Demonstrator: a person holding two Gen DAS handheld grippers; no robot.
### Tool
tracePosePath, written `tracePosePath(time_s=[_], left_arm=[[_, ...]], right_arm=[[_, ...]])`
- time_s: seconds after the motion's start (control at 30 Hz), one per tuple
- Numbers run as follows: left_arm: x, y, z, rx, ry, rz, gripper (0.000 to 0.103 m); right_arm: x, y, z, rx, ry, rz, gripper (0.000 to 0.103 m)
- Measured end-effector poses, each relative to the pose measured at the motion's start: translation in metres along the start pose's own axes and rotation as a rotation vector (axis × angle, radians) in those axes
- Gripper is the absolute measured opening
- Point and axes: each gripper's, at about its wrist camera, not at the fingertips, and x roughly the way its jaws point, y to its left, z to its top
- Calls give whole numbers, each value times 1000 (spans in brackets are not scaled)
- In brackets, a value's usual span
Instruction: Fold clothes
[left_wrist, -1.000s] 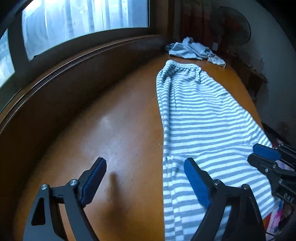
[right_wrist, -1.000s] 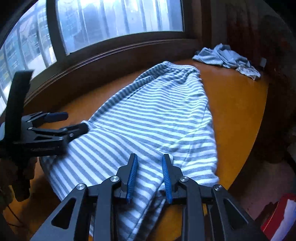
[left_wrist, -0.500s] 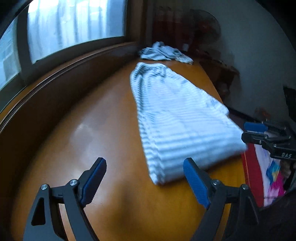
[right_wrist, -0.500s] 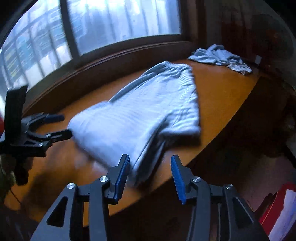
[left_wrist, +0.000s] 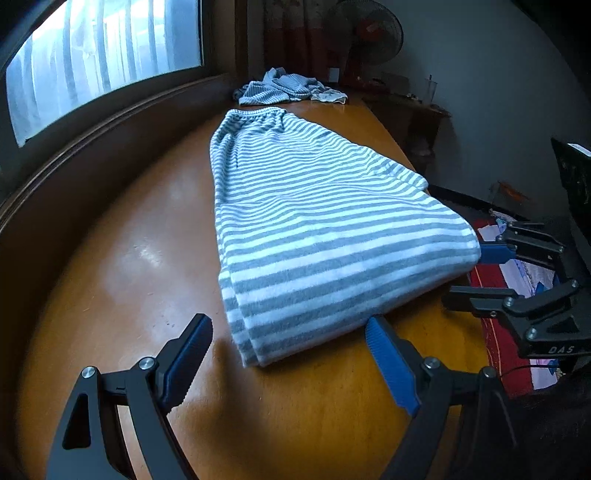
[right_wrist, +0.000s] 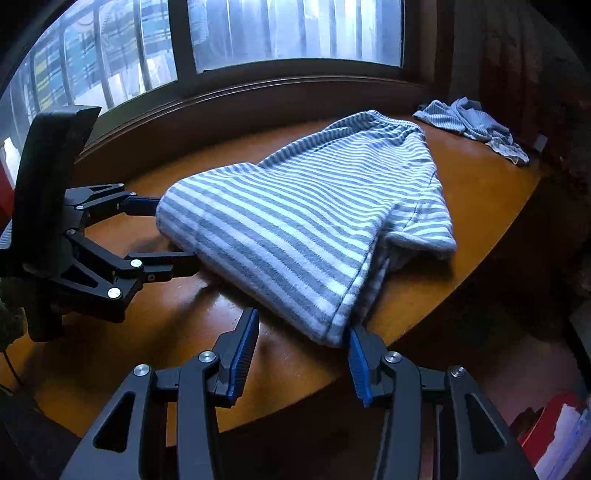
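A grey-and-white striped garment (left_wrist: 314, 221) lies folded over on the brown table (left_wrist: 129, 258), its fold edge nearest me; it also shows in the right wrist view (right_wrist: 303, 221). My left gripper (left_wrist: 288, 362) is open and empty, just short of the fold's near corner; in the right wrist view it (right_wrist: 173, 232) sits at the garment's left edge. My right gripper (right_wrist: 301, 363) is open and empty, just in front of the garment's near corner at the table's edge; in the left wrist view it (left_wrist: 476, 273) is at the right side of the fold.
A crumpled pile of striped clothes (left_wrist: 288, 88) lies at the table's far end, also in the right wrist view (right_wrist: 469, 125). A window and dark wooden sill (left_wrist: 110, 110) run along the left. A fan (left_wrist: 365, 33) stands behind. Red items (left_wrist: 498, 332) lie beyond the right edge.
The garment's lower part was folded over onto itself. Both grippers have pulled back towards the near end; the right gripper has opened wide and let the cloth go.
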Motion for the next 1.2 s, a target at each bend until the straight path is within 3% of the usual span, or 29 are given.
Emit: tracePosePath(time_s=[0.27,0.57,0.63,0.7,0.8,0.93,1.2], left_arm=[[8,-9,3,107,23,27,85],[12,-9,6,104,20,15,87],[12,-11,6,104,18,17,83],[10,-14,6,110,12,4,67],[7,-21,5,129,3,22,61],[1,-21,5,120,18,-22,56],[-31,-23,10,89,-11,-54,53]], right_arm=[[7,2,1,-25,-7,-17,46],[10,-3,0,-20,-33,-25,46],[10,-3,-1,-16,-38,-24,46],[9,-2,-2,-14,-42,-20,46],[8,0,-4,-6,-47,-25,40],[1,-3,-4,32,-56,-19,30],[-30,-5,-3,34,-94,14,23]])
